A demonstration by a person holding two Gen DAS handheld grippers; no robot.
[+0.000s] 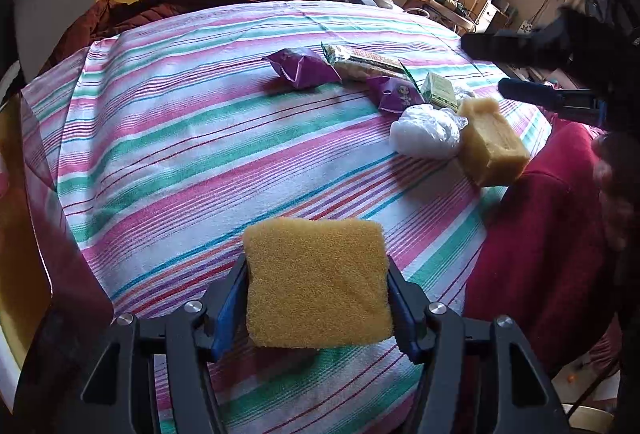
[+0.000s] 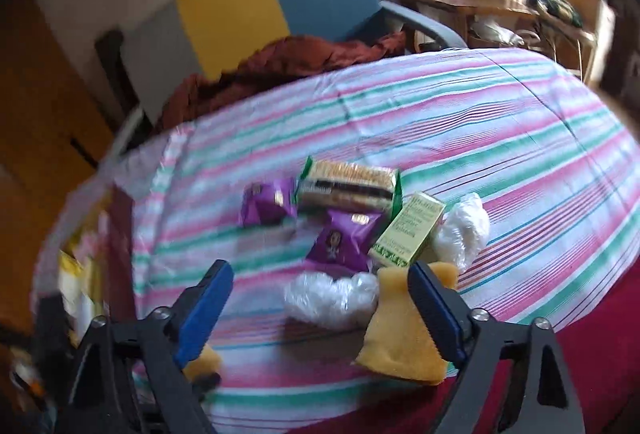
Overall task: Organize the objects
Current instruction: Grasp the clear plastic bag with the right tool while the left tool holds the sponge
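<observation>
the left gripper (image 1: 318,290) is clamped on a flat yellow square sponge (image 1: 316,282), held above the pink, green and white striped tablecloth (image 1: 180,138). further right lie two purple snack packets (image 1: 302,67), a green-edged cracker pack (image 1: 366,63), a small green box (image 1: 440,90), a white plastic-wrapped bundle (image 1: 426,132) and a thick yellow sponge block (image 1: 494,140). the right gripper (image 2: 320,288) stands spread wide, holding nothing, its right finger against that block.
</observation>
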